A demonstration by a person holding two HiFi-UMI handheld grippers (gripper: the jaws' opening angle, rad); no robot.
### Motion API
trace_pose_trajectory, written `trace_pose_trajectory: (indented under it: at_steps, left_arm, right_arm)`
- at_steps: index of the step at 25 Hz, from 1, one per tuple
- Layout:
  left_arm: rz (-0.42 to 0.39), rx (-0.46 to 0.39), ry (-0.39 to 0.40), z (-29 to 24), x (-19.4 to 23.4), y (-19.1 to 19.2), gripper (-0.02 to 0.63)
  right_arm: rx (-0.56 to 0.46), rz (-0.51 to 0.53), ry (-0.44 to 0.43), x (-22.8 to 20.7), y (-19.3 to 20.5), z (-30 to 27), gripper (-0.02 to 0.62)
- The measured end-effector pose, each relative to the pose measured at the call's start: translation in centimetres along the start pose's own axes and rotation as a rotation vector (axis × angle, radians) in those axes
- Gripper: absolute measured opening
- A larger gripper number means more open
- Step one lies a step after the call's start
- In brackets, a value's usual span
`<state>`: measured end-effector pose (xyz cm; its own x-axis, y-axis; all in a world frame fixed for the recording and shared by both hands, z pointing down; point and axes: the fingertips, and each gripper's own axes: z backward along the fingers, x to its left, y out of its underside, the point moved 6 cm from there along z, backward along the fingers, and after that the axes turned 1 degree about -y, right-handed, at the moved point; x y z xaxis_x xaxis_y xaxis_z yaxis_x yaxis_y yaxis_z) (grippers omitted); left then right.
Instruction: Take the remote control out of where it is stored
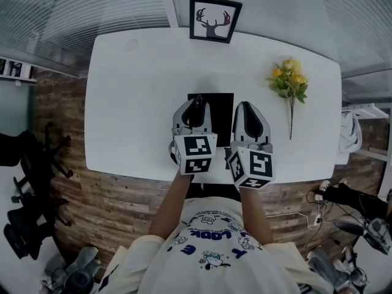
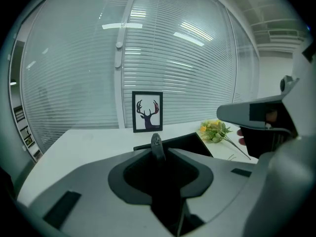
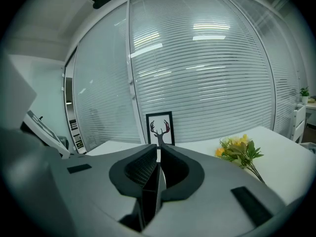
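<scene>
A black storage box [image 1: 222, 106] lies in the middle of the white table [image 1: 135, 103]. A slim dark remote control [image 1: 198, 101] stands up at the box's left side. In the left gripper view the remote control [image 2: 157, 146] shows edge-on, upright, with the box [image 2: 190, 141] behind it. My left gripper [image 1: 195, 112] [image 2: 157, 156] is closed around the remote's thin body. My right gripper [image 1: 247, 110] [image 3: 158, 154] hovers over the box's right edge, shut, its jaws meeting with nothing between them.
A framed deer picture [image 1: 214, 19] [image 2: 147, 111] [image 3: 160, 127] leans at the table's far edge against window blinds. Yellow flowers [image 1: 290, 84] [image 2: 215, 131] [image 3: 240, 149] lie on the right. Office chairs [image 1: 24, 182] stand on the floor at left, cables [image 1: 318, 204] at right.
</scene>
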<state>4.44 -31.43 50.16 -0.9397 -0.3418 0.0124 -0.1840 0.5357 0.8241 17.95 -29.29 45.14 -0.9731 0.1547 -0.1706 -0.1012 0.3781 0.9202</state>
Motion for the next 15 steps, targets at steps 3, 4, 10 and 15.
trace_pose_trajectory:
  at_steps: [3, 4, 10, 15]
  left_arm:
    - [-0.053, 0.021, -0.017, -0.52, -0.31, -0.18, 0.095]
    - [-0.063, 0.026, -0.022, -0.67, -0.39, -0.18, 0.086]
    - [0.002, 0.02, -0.006, -0.9, -0.5, -0.15, 0.072]
    - [0.022, 0.008, 0.011, -0.23, 0.04, -0.36, 0.069]
  right_arm:
    - [0.0, -0.001, 0.004, -0.26, -0.03, 0.03, 0.044]
    - [-0.001, -0.001, 0.005, -0.31, -0.04, 0.03, 0.044]
    - [-0.007, -0.003, 0.007, -0.6, -0.26, 0.15, 0.044]
    - [-0.021, 0.004, 0.0, -0.27, -0.77, 0.37, 0.044]
